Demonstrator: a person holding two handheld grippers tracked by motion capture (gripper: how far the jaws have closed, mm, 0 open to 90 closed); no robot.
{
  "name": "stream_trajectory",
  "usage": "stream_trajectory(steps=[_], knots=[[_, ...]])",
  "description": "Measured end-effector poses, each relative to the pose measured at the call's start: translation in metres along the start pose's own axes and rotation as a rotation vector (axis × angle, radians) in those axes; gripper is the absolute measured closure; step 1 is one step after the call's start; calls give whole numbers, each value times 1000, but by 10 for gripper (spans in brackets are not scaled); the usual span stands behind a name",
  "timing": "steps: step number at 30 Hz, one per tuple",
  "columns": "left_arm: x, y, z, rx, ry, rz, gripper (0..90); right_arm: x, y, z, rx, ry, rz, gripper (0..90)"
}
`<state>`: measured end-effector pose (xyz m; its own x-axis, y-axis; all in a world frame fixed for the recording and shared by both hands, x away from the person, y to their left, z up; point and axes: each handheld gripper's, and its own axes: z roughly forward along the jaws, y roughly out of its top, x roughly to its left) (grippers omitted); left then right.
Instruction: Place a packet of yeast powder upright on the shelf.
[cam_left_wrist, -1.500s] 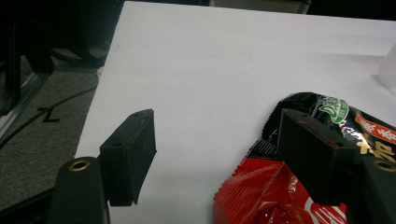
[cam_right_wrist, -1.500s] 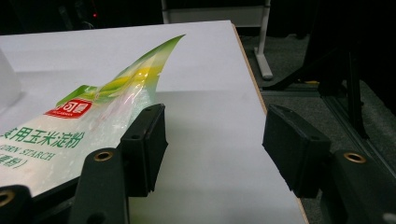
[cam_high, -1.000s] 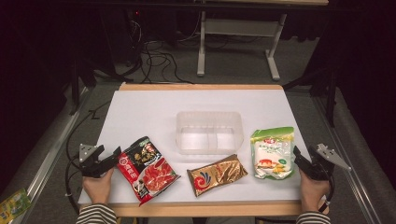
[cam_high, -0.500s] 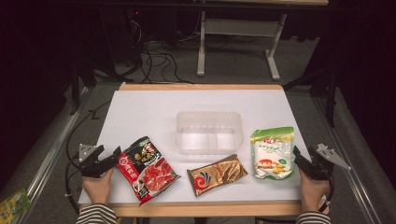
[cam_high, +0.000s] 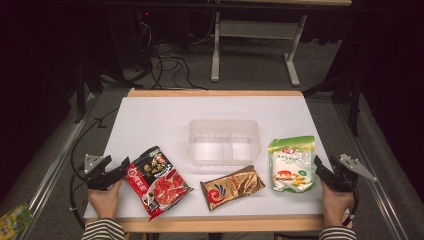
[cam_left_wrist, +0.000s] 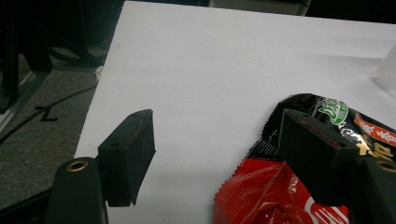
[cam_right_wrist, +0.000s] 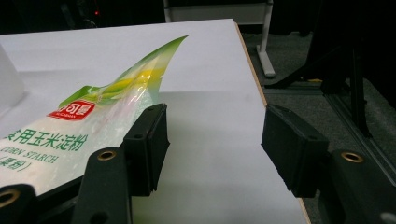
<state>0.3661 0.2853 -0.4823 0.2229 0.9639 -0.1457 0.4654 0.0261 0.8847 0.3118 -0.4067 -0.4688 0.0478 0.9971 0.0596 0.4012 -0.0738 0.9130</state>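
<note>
Three packets lie along the front of the white table (cam_high: 165, 115): a red and black pouch (cam_high: 157, 181) at the left, a brown and gold packet (cam_high: 232, 186) in the middle, a green and white corn starch bag (cam_high: 291, 163) at the right. My left gripper (cam_high: 121, 166) rests open beside the red pouch's left edge; in the left gripper view its right jaw overlaps the red pouch (cam_left_wrist: 303, 182). My right gripper (cam_high: 317, 167) is open just right of the starch bag (cam_right_wrist: 70, 135), nothing between its jaws.
A clear plastic container (cam_high: 224, 141) stands empty in the table's middle, behind the packets. The table's right edge (cam_right_wrist: 254, 79) runs close to my right gripper. Cables (cam_high: 165, 65) and a desk frame (cam_high: 255, 45) lie on the floor beyond the table.
</note>
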Motion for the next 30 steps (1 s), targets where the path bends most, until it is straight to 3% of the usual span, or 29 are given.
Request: stream_trajectory(steps=[6, 14, 18, 24, 30], knots=[[0, 0, 0, 0, 0, -1, 273, 1, 5, -5, 4, 13, -18, 441], [0, 0, 0, -1, 0, 0, 272, 2, 14, -15, 11, 74, -30, 458], [0, 0, 0, 1, -2, -1, 270, 6, 21, -16, 41, 123, -42, 471], [1, 0, 0, -4, -5, -4, 269, 10, 27, -12, 104, 150, -53, 464], [1, 0, 0, -4, -6, -3, 268, 11, 31, -8, 135, 171, -52, 451]])
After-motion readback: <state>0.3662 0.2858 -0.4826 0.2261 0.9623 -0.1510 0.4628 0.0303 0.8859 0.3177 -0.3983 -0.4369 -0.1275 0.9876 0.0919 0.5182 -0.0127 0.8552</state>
